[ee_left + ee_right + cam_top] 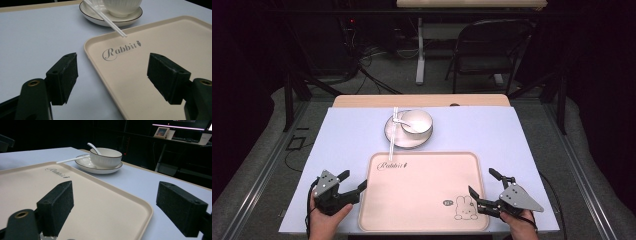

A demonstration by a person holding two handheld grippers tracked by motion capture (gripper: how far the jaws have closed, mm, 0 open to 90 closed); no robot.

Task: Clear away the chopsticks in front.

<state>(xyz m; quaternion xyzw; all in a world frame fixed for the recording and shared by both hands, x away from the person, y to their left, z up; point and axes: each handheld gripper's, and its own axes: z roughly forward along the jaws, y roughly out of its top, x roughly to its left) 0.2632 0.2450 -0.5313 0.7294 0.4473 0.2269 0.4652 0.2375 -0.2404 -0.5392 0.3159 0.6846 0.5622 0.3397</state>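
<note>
Jaws of the left gripper point(353, 182) and the right gripper point(483, 185) are spread wide with nothing between them, one at each near corner of the cream tray point(424, 200). Behind the tray on the bench point(347, 130), well apart from both grippers, a bowl point(416, 121) sits on a plate point(393, 136) with white chopsticks point(393, 134).

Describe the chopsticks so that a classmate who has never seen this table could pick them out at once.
Start at the big cream tray on the pale blue table. Just beyond its far edge stands a white plate carrying a bowl. The chopsticks are the thin white pair lying across that plate, tips overhanging the tray's rim: straight and long, unlike the curved spoon in the bowl.
</note>
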